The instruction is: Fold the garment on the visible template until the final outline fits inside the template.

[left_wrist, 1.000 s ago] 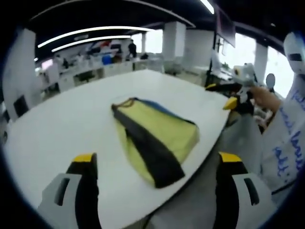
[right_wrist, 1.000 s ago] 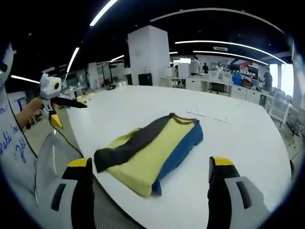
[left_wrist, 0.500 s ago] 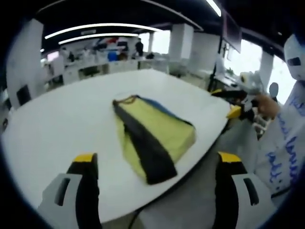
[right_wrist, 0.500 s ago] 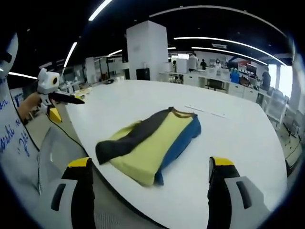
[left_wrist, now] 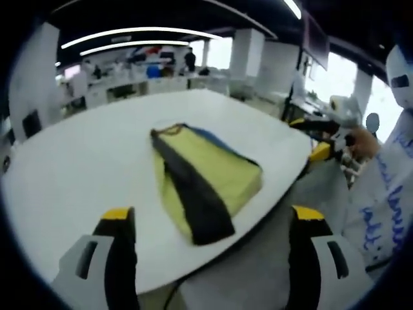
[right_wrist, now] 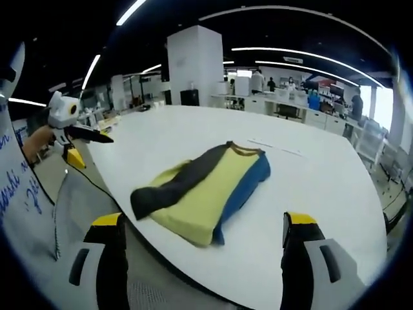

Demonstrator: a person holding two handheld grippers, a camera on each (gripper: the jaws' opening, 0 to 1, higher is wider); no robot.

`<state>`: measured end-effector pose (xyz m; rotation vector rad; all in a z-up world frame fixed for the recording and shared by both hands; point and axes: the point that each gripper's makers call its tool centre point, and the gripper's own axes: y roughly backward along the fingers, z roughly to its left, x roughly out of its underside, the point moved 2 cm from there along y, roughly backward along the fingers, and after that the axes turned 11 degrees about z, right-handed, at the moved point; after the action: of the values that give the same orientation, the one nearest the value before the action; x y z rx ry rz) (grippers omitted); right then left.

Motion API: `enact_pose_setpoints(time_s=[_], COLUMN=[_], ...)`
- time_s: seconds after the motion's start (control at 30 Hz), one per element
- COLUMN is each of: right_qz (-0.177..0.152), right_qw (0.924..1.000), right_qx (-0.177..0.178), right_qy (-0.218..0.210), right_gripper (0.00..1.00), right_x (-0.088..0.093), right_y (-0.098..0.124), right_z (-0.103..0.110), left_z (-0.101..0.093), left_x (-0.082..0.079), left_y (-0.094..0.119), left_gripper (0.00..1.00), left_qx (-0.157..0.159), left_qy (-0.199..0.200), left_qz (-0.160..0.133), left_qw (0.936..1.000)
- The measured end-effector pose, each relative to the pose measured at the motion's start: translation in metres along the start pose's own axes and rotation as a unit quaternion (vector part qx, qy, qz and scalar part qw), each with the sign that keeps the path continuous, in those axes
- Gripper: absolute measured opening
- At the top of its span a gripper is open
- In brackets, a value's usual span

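One white table (right_wrist: 322,174) carries the folded garment (right_wrist: 203,190) near its edge, nothing lying on it. Office desks (right_wrist: 284,110) and a pillar (right_wrist: 195,68) stand well behind. Left gripper (left_wrist: 213,242) and right gripper (right_wrist: 203,248) hover off the table edge, jaws apart, holding nothing.

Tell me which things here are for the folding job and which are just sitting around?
For the job:
- folded yellow, blue and dark grey garment
- white table it lies on
- left gripper, jaws apart
- right gripper, jaws apart

Just around:
- white square pillar
- background office desks
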<state>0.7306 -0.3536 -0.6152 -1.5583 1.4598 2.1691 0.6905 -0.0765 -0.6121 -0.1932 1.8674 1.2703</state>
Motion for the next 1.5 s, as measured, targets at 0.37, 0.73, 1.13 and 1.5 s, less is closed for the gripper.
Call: enact_pose_setpoints(time_s=[0.37,0.73,1.13,1.5], right_qz=[-0.003,-0.007,-0.010,-0.012], right_qw=[1.0000,1.0000,0.9999,0.9998], right_qx=[0.001,0.002,0.003,0.006], right_qy=[-0.005,-0.004,0.009,0.011], right_gripper=[1.00,1.00,1.00,1.00], right_x=[0.000,-0.002,-0.007,-0.007], right_y=[0.000,0.002,0.003,0.005], right_z=[-0.003,-0.002,-0.002,-0.005], left_z=[0.002,0.002,0.003,0.001], left_x=[0.013,0.021,0.030,0.041], left_y=[-0.018,-0.038,-0.069,-0.084], left_gripper=[0.88,0.76,0.53,0.37], left_qx=[0.019,0.034,0.075,0.085], left_qy=[0.001,-0.007,0.021,0.033], left_qz=[0.027,0.049,0.083,0.116], left_qw=[0.9995,0.9982,0.9935,0.9891])
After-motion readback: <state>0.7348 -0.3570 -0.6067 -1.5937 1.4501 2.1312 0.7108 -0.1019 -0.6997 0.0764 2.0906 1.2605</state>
